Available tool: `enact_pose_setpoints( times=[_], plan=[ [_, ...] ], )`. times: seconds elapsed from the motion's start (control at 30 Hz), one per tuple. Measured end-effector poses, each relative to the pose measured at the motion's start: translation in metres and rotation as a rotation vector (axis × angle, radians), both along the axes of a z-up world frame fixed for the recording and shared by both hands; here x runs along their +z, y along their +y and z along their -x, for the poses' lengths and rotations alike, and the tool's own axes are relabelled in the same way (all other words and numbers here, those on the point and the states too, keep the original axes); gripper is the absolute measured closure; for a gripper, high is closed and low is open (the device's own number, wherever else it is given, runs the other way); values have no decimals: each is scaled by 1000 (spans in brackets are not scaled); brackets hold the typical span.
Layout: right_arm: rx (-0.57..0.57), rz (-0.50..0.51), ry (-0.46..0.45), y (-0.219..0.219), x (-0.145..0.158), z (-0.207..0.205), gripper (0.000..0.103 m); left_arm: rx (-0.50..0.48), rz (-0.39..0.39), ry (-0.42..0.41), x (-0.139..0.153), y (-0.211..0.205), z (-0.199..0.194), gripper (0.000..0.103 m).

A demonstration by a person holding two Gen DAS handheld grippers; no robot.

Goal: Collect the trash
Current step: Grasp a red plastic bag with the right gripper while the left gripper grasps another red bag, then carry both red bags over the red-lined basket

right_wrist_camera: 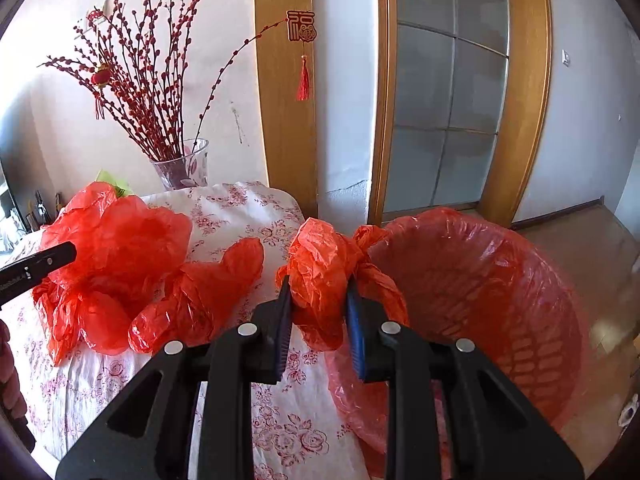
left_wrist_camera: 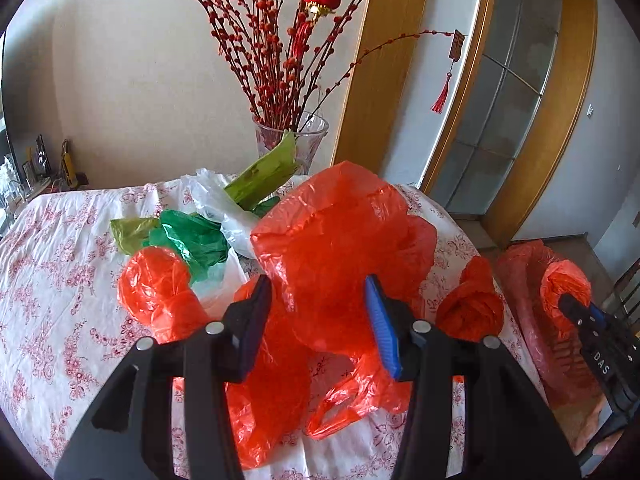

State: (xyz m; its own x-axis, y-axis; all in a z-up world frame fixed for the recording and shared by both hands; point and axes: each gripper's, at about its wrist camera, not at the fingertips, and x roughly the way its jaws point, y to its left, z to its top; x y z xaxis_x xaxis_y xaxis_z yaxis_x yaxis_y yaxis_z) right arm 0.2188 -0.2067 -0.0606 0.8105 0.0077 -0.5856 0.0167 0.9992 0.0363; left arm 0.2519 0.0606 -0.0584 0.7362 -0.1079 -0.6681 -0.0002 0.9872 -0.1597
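Left wrist view: left gripper (left_wrist_camera: 318, 320) hovering over the tabletop (left_wrist_camera: 52, 280), jaws spread wide, gripping nothing, the big red bag (left_wrist_camera: 340, 232) lying just ahead between the pads. More trash crowding behind it toward the far edge: green bag (left_wrist_camera: 192, 240), white bag (left_wrist_camera: 216, 200), a small red wad (left_wrist_camera: 156, 284) to the left, a knotted red ball (left_wrist_camera: 472, 300) near the right edge. Vase (left_wrist_camera: 292, 140) standing at the far edge.

Right wrist view: right gripper (right_wrist_camera: 318, 316) pinching a crumpled red bag (right_wrist_camera: 320, 276), jaws closed most of the way onto it, carrying it off the table's right edge, beside the rim of the bin (right_wrist_camera: 480, 280) lined in red.

Doing it well, probably: pushing further over the bin's mouth before releasing, keeping the trailing plastic from snagging the rim; meanwhile lowering the left jaws deep around the big bag's bulk, not just a loose flap.
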Motion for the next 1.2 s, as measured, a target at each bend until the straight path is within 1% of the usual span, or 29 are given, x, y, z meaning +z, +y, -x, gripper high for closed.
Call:
enact_pose_setpoints(
  times=[0.07, 0.1, 0.13, 0.2, 0.33, 0.47, 0.77, 0.93, 1.2],
  plan=[
    [0, 0, -1, -1, 0, 2, 78, -10, 24, 23, -5, 1, -6, 72],
    [1, 0, -1, -2, 0, 4, 78, -15, 30, 28, -6, 0, -6, 84],
    [1, 0, -1, -3, 0, 5, 78, -22, 38, 28, -7, 0, -6, 90],
    [1, 0, -3, -4, 0, 6, 78, -33, 46, 14, -6, -2, 0, 96],
    [1, -4, -15, -7, 4, 13, 78, -53, 39, -26, 4, -8, 10, 98],
    [2, -4, -38, -9, 14, 20, 78, -54, 31, -75, 23, -12, 22, 98],
    [-13, -3, -86, -22, 33, 36, 78, -81, 52, -161, 63, -25, 45, 98],
    [-32, -5, -105, -33, 40, 45, 78, -124, 57, -187, 77, -45, 54, 98],
    [-74, -2, -134, -57, 52, 61, 78, -199, 80, -203, 87, -85, 56, 98]
  ],
)
